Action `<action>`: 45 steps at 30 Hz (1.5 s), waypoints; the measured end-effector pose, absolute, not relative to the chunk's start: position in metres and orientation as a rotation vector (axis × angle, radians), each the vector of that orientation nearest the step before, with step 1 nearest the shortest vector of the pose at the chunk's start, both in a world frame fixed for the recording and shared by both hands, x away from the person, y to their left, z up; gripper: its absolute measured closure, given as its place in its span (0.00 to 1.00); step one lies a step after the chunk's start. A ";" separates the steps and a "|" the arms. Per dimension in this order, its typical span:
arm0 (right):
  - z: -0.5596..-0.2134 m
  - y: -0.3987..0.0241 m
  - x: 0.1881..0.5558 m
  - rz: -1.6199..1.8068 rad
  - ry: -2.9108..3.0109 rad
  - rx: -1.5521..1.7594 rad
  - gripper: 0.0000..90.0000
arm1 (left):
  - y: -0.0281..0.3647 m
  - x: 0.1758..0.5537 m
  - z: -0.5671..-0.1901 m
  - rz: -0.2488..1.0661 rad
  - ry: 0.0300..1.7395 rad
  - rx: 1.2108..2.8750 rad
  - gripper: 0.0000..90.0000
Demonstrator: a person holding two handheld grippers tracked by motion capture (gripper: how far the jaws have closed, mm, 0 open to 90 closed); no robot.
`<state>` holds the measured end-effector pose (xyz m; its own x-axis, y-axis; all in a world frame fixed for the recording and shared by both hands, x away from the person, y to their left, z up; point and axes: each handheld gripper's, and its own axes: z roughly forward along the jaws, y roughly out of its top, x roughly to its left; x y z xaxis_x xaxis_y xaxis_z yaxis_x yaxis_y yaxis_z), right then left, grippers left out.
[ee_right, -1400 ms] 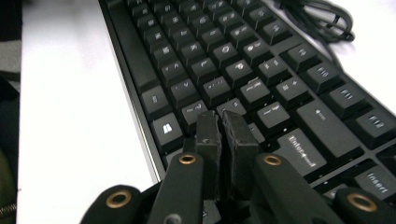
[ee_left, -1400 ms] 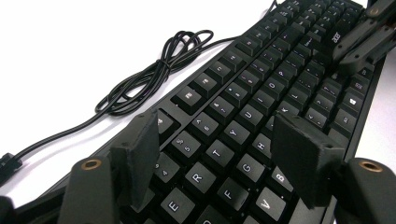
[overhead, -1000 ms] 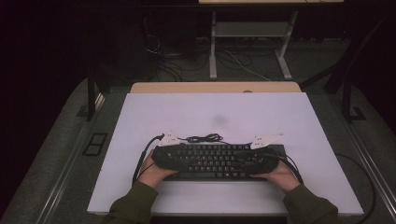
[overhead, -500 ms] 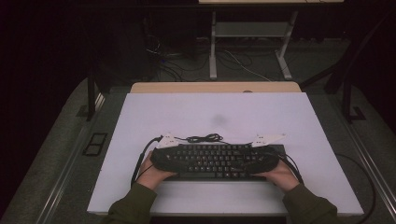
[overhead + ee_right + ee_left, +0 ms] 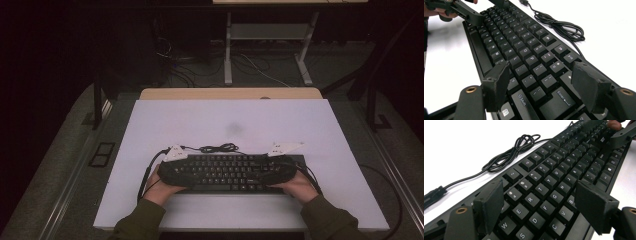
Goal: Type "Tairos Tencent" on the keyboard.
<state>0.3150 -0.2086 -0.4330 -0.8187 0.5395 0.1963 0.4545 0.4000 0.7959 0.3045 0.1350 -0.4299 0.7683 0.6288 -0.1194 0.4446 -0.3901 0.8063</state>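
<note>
A: From the high view, what do you count?

B: One black keyboard [image 5: 227,172] lying near the front edge of one white table [image 5: 230,125], one coil of black cable [image 5: 217,148] just behind it, and two grippers: the left gripper [image 5: 175,167] at the keyboard's left end, the right gripper [image 5: 280,167] at its right end, one hand on each.

A: And the left gripper view?

B: Two black jaws stand apart over the keyboard [image 5: 554,180], above the letter keys at that end. The left gripper [image 5: 541,205] is fairly wide open, pads not pressing anything that I can see. The cable [image 5: 509,155] lies coiled on the table [image 5: 461,145] beside the keyboard. The right gripper [image 5: 621,135] shows at the far end.

A: The right gripper view?

B: Again two jaws, spread over the Enter and Shift keys of the keyboard [image 5: 524,50]. The right gripper [image 5: 541,85] has just been opening; the keyboard sits below and between the jaws, not pinched. The left gripper [image 5: 471,13] is at the far end, the cable [image 5: 564,27] to the side.
</note>
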 end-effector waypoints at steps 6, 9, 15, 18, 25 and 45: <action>-0.433 -0.205 0.318 1.417 2.555 0.898 0.34 | 0.140 0.301 -0.430 0.265 0.826 2.037 0.26; -0.433 -0.203 0.320 1.422 2.559 0.891 0.34 | 0.144 0.300 -0.430 0.271 0.837 2.033 0.26; -0.434 -0.197 0.323 1.419 2.570 0.879 0.34 | 0.150 0.295 -0.430 0.288 0.859 2.027 0.27; -0.433 -0.195 0.325 1.420 2.575 0.870 0.34 | 0.154 0.293 -0.430 0.297 0.867 2.023 0.28; -0.433 -0.187 0.328 1.428 2.592 0.842 0.34 | 0.164 0.288 -0.431 0.320 0.901 2.009 0.35; -0.433 -0.177 0.331 1.434 2.614 0.806 0.34 | 0.179 0.288 -0.430 0.270 0.935 1.996 0.99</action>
